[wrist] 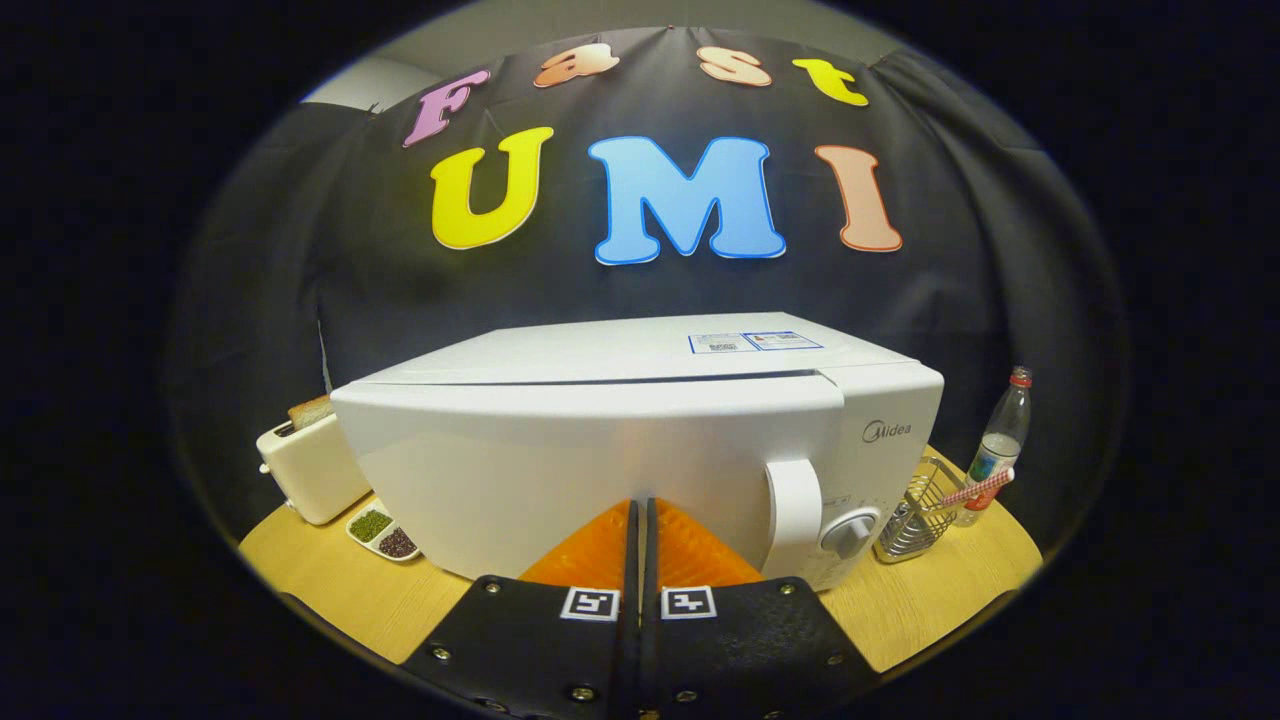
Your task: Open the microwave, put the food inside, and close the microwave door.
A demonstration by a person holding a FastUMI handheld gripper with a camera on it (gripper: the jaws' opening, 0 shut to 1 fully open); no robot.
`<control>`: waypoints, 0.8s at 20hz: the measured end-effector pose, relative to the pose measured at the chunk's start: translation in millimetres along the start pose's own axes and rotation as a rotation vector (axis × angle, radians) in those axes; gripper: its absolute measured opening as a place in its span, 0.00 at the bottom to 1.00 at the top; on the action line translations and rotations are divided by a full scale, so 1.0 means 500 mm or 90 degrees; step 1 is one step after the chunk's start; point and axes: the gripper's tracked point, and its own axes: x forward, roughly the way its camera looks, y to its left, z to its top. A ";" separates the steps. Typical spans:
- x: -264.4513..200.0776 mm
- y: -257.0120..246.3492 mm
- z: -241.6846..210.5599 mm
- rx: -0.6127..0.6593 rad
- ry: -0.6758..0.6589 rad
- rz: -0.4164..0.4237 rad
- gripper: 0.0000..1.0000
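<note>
While the gripper (638, 520) is keeping its fingers pressed together on nothing, the microwave (600, 450) is sitting just ahead of them, door closed, on the wooden table (350, 590). Its handle (795, 510) and knob (850, 532) are lying right of the fingertips; a toaster (310, 465) is standing left of the microwave.

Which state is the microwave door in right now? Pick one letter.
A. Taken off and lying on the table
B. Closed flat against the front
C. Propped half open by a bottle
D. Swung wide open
B: the microwave door sits flush with the front, its handle beside the dial, while the gripper, fingers together, points at the door.
</note>
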 end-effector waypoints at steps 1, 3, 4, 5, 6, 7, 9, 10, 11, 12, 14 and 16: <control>0.003 -0.001 -0.001 -0.003 -0.003 -0.003 0.01; 0.003 -0.001 -0.001 0.009 -0.001 -0.004 0.01; 0.015 -0.009 0.005 0.009 -0.009 -0.018 0.01; 0.014 -0.011 0.002 0.020 0.000 -0.022 0.01; 0.011 -0.006 0.004 0.022 -0.001 -0.028 0.02; 0.009 -0.014 0.004 0.012 0.004 -0.043 0.03; -0.027 -0.002 0.006 0.013 0.013 -0.047 0.03; -0.051 0.003 0.023 0.012 -0.002 -0.052 0.03; -0.078 0.006 0.039 0.008 -0.020 -0.059 0.03; -0.107 0.011 0.049 0.005 -0.033 -0.063 0.03; -0.163 0.027 0.068 0.005 -0.050 -0.066 0.03; -0.216 0.044 0.089 0.003 -0.071 -0.067 0.03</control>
